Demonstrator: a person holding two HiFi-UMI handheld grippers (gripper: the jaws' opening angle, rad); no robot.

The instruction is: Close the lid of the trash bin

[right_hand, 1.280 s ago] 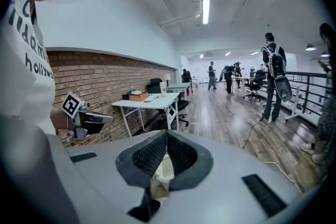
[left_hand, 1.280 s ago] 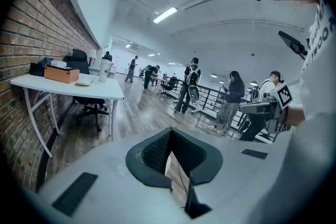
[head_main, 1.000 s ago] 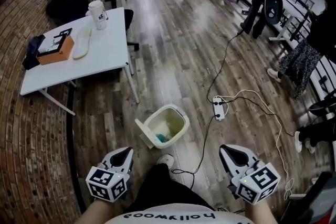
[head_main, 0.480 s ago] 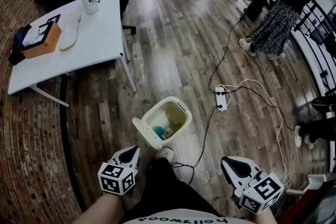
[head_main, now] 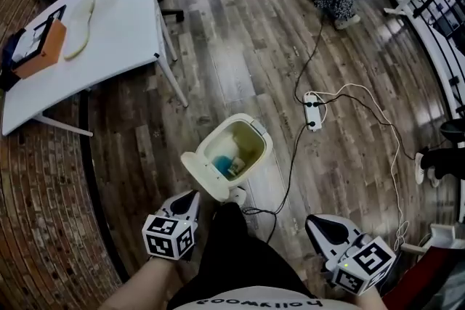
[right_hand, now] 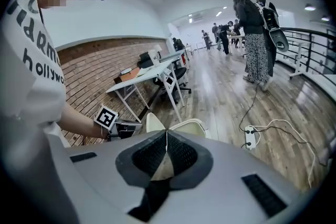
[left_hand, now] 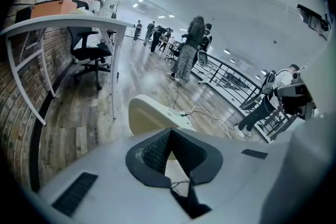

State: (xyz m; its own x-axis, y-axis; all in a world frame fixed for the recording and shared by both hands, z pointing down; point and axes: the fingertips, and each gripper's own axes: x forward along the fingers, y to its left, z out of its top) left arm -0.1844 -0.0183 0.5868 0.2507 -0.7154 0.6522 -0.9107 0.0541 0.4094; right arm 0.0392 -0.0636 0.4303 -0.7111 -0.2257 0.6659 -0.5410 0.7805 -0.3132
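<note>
The trash bin [head_main: 263,138] stood open on the wooden floor. Its cream lid [head_main: 202,175] was swung back and stood up from the rim on the side nearest the person, so the closing had not yet begun; this looked like the approach. The left claw [head_main: 190,200] hovered just beside the bin, close behind the raised lid but apart from it, its jaws pressed together with nothing between them. The right claw [head_main: 320,223] hung farther from the bin, off to the person's right, likewise closed and empty. Judged from this, the next move called for the left claw to come up against the outer face of the lid and tip it forward over the opening until it seated on the rim. Closed jaws would serve as a pusher, with no grasp needed. The hinge was hidden behind the lid itself, so which way it pivots could only be inferred. Inside the bin lay something blue and a pale scrap, too small to name. A shoe tip [head_main: 234,194] touched or nearly touched the bin's base; I could not tell which. Beyond the bin a power strip [head_main: 312,110] and its cables crossed the floor. A white tabletop [head_main: 109,25] stood well apart from the bin, cut off at the frame's edge.
</note>
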